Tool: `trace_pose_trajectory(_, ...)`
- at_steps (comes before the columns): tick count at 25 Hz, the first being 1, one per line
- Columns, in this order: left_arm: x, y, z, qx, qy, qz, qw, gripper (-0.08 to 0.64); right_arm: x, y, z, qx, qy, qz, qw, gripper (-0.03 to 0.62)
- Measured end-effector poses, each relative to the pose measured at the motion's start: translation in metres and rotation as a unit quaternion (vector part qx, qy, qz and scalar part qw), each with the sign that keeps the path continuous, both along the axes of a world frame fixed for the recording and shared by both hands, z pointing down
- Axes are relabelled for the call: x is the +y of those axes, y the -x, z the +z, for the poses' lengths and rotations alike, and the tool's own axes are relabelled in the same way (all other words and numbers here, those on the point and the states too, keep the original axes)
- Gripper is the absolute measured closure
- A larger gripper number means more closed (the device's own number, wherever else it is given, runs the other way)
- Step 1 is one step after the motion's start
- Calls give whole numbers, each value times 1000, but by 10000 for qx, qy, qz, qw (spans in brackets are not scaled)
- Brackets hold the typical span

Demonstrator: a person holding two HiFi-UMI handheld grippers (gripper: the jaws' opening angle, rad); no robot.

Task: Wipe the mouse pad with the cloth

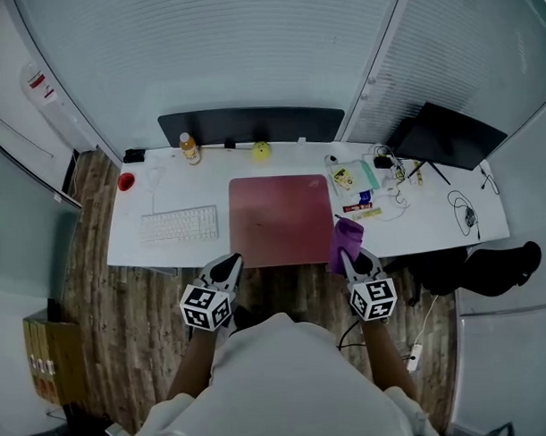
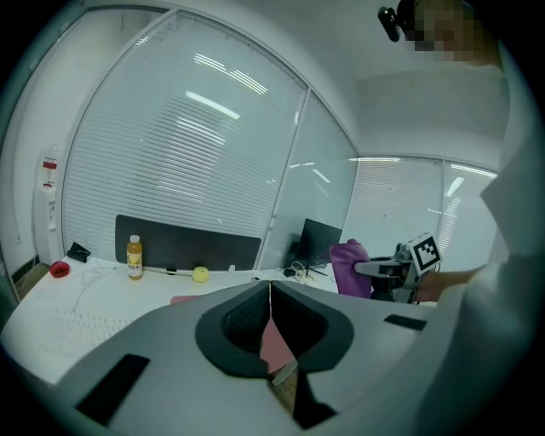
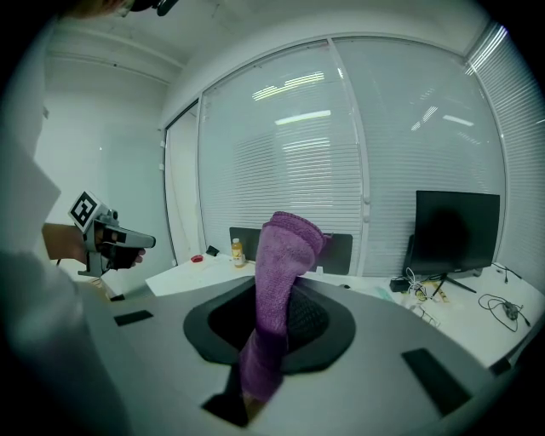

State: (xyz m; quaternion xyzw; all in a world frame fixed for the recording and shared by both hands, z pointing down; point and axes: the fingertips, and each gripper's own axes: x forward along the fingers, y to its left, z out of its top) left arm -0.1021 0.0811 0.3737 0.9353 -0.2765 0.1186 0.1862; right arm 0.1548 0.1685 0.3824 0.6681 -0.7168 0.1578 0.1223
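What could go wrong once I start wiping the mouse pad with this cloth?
The cloth stands bunched in the right gripper, so a jaw may scrape the mouse pad instead. The packets lie close to the pad's right edge; a wide stroke could sweep them. The left gripper is shut, off the pad, so it may slide.

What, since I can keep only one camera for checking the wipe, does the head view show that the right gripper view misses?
Only the head view shows the red mouse pad and the white keyboard, with the cloth held off the pad's near right corner. Only the right gripper view shows the right gripper jaws closed on the purple cloth, whose top stands above them. Both show the cloth, the left gripper, the bottle and the dark monitor.
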Motion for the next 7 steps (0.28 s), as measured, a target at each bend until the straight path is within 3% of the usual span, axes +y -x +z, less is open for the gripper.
trace_pose_trajectory(7,0,2,-4,-11,-36,22,10000,540,-1,4,-4,-5,-40,-23,10000,517)
